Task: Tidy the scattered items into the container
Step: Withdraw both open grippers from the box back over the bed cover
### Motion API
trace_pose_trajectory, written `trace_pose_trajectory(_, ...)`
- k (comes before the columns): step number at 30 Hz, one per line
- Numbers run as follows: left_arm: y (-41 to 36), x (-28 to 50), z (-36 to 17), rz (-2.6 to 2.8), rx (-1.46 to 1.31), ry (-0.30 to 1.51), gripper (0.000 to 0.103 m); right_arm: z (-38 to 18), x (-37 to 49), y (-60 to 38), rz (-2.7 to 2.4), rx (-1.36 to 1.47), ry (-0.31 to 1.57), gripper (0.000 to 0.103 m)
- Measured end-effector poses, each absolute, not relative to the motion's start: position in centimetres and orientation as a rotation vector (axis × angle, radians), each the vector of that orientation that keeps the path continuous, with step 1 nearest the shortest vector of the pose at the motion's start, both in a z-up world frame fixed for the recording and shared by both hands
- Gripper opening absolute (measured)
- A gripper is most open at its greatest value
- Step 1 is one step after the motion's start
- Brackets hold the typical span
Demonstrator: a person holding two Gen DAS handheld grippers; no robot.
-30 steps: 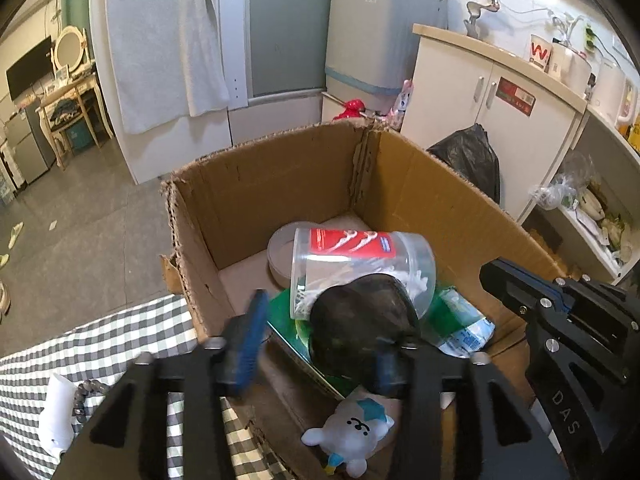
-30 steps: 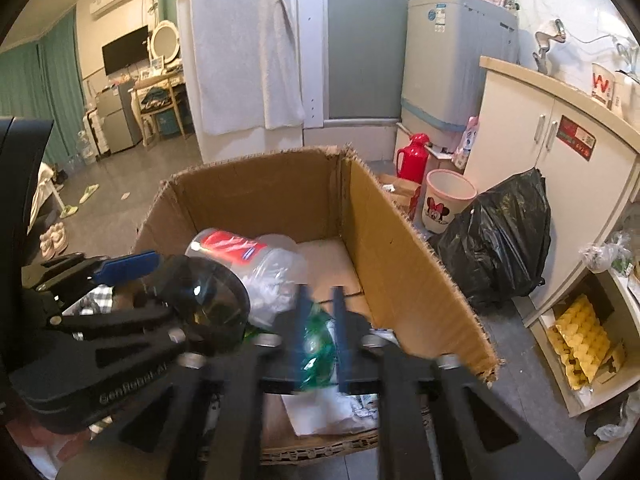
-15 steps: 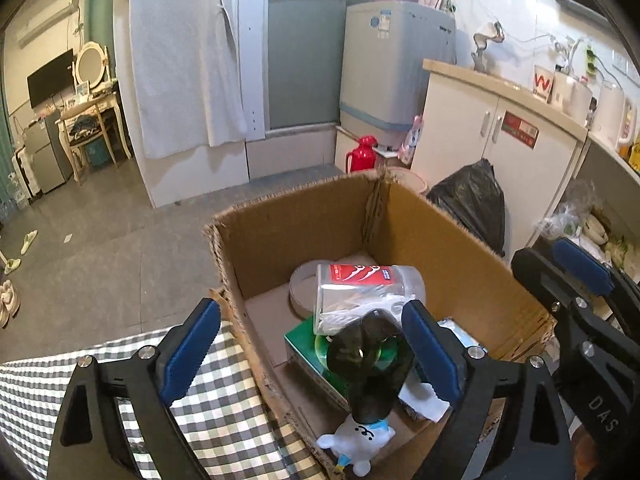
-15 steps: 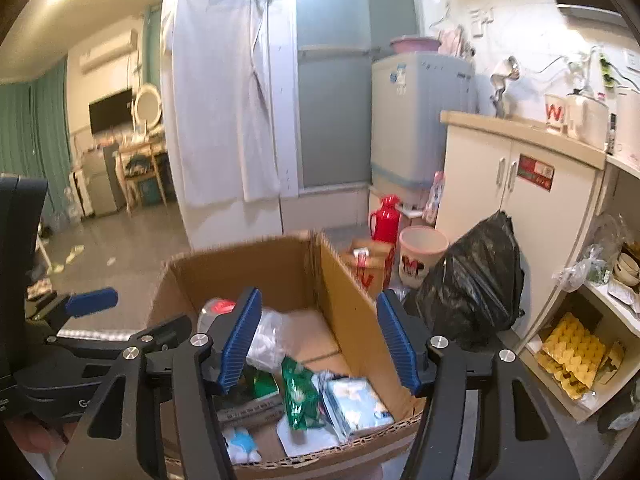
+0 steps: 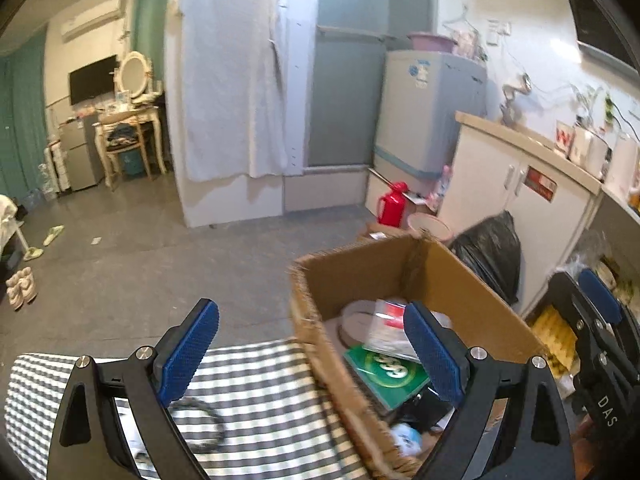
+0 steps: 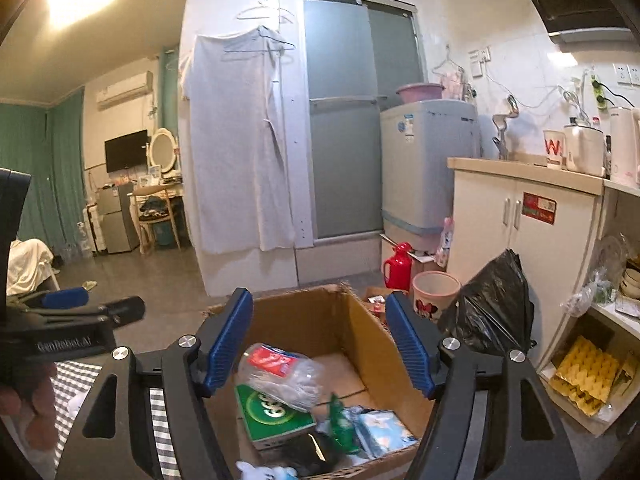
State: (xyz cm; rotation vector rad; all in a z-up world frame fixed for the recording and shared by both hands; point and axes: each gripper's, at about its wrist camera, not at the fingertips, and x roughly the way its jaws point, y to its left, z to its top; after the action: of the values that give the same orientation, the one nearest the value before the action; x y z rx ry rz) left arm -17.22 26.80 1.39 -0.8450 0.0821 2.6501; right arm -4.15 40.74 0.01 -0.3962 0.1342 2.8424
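Observation:
An open cardboard box [image 5: 360, 258] [image 6: 304, 318] stands against the checked tablecloth [image 5: 260, 396]. In it lie a clear jar with a red label [image 6: 280, 372], a green box [image 6: 272, 412], a dark round object [image 6: 308, 454], green and white packets [image 6: 376, 428] and a white plush toy [image 5: 404, 436]. My left gripper [image 5: 312, 344] hovers open and empty over the box's near left corner. Above the box, my right gripper [image 6: 320, 340] has its jaws opening with nothing between them. A dark ring [image 5: 200, 424] and white paper [image 5: 132, 440] lie on the cloth.
A black bin bag [image 6: 492, 312], a pink bucket [image 6: 434, 292] and a red flask [image 6: 398, 266] stand on the floor behind the box. To the right is a white cabinet [image 6: 532, 240] with open shelves [image 6: 588, 364]. Grey floor [image 5: 120, 260] spreads to the left.
The left gripper let the dark round object drop into the box, opened wide and lifted back. The right gripper went from nearly shut to open and rose too.

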Motion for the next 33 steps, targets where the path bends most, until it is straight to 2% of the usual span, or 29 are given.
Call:
trace_pose_trajectory(2, 25.4, -17.1, 1.7, 2.688, -0.830, 0.082, 0.096, 0.0, -4.1, 39.9, 2.836, -0.366, 0.122, 0.077)
trace_pose_trajectory(6, 22.3, -16.9, 2.4, 2.753, -0.813, 0.080, 0.096, 0.0, -4.4, 38.4, 2.867, -0.350, 0.104, 0.082)
trace_pose_trajectory(13, 17.1, -16.4, 2.4, 2.854, -0.821, 0.048, 0.097, -0.3, -4.9, 35.3, 2.949, -0.358, 0.080, 0.097)
trace_pose_trajectory(17, 14.3, -16.3, 2.0, 2.897, -0.846, 0.046, 0.099, -0.6, -5.1, 34.0, 2.982, -0.363, 0.063, 0.103)
trace_pose_trajectory(26, 9.2, -16.0, 1.5, 2.982, -0.878, 0.023, 0.103, -2.5, -7.8, 28.8, 3.135, -0.593, -0.153, 0.103)
trace_pose_trajectory(33, 6.2, -16.5, -1.3, 2.993, -0.978, 0.016, 0.103, -5.7, -10.3, 25.0, 3.210, -0.853, -0.255, 0.103)
